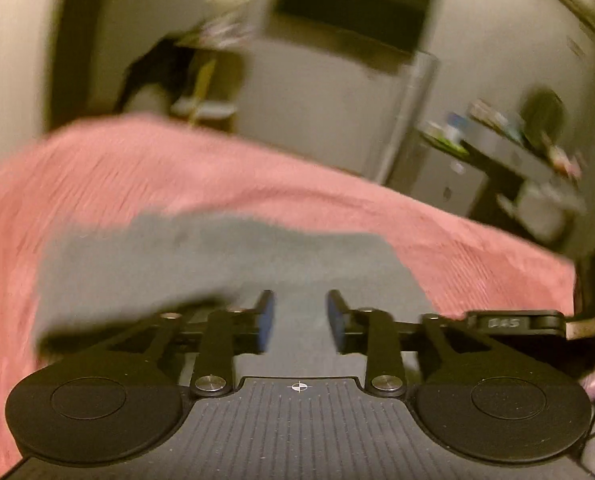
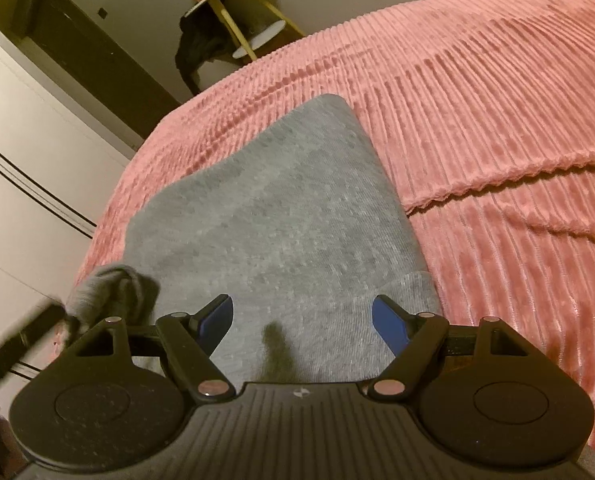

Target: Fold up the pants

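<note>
Grey pants are lying folded on the pink bedspread, near the bed's left edge. Right gripper is hovering over the near end, jaws wide, holding nothing. Left gripper is also empty, jaws narrower but apart; its view is blurring. Risk: the bunched bit at near left is sticking out, so another fold could trap it or drag the stack askew on the ribbed fabric.

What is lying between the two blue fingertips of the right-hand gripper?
Only grey fabric of the pants, spread on the pink bedspread. The right gripper is open and grips nothing; the right wrist view shows this.
</note>
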The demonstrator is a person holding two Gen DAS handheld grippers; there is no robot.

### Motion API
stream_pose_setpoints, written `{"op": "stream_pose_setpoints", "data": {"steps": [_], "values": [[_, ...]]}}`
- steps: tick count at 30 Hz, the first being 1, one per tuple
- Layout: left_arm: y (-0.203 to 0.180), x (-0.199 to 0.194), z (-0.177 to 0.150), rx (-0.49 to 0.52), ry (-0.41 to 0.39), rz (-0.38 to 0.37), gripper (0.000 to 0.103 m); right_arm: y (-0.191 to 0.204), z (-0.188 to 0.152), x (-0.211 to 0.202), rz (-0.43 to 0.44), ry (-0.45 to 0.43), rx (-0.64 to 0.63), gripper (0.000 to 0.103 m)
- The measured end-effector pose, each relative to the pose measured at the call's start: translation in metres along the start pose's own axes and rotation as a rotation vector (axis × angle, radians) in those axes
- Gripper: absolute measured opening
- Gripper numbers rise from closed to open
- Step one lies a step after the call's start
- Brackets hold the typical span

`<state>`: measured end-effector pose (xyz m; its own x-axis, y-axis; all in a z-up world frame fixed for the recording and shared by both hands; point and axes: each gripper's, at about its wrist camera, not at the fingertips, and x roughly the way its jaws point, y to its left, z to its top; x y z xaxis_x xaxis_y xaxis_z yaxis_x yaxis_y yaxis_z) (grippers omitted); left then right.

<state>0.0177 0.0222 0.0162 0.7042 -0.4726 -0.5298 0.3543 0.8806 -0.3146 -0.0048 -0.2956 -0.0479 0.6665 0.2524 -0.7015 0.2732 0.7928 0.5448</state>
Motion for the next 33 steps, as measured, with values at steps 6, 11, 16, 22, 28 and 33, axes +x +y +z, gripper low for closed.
{"op": "stream_pose_setpoints", "data": {"steps": [6, 11, 16, 22, 28, 33], "values": [[0.113, -0.038, -0.012, -0.493, -0.017, 0.197, 0.04, 0.022, -0.002, 0.008, -0.041, 0.013, -0.125, 0.078], [0.158, -0.011, -0.006, -0.644, 0.029, 0.095, 0.054, 0.033, -0.006, 0.006, -0.044, -0.003, -0.196, 0.079], [0.175, 0.015, -0.02, -0.845, 0.036, -0.032, 0.057, 0.024, -0.006, 0.001, -0.033, -0.022, -0.136, 0.08], [0.18, 0.023, -0.019, -0.887, 0.021, -0.072, 0.055, 0.023, -0.006, 0.005, -0.035, -0.009, -0.125, 0.08], [0.18, -0.009, -0.019, -0.834, -0.025, -0.028, 0.065, 0.017, -0.004, 0.007, -0.014, 0.002, -0.102, 0.081], [0.177, -0.021, -0.01, -0.771, -0.056, 0.068, 0.076, 0.017, -0.003, 0.01, -0.012, 0.012, -0.102, 0.082]]}}
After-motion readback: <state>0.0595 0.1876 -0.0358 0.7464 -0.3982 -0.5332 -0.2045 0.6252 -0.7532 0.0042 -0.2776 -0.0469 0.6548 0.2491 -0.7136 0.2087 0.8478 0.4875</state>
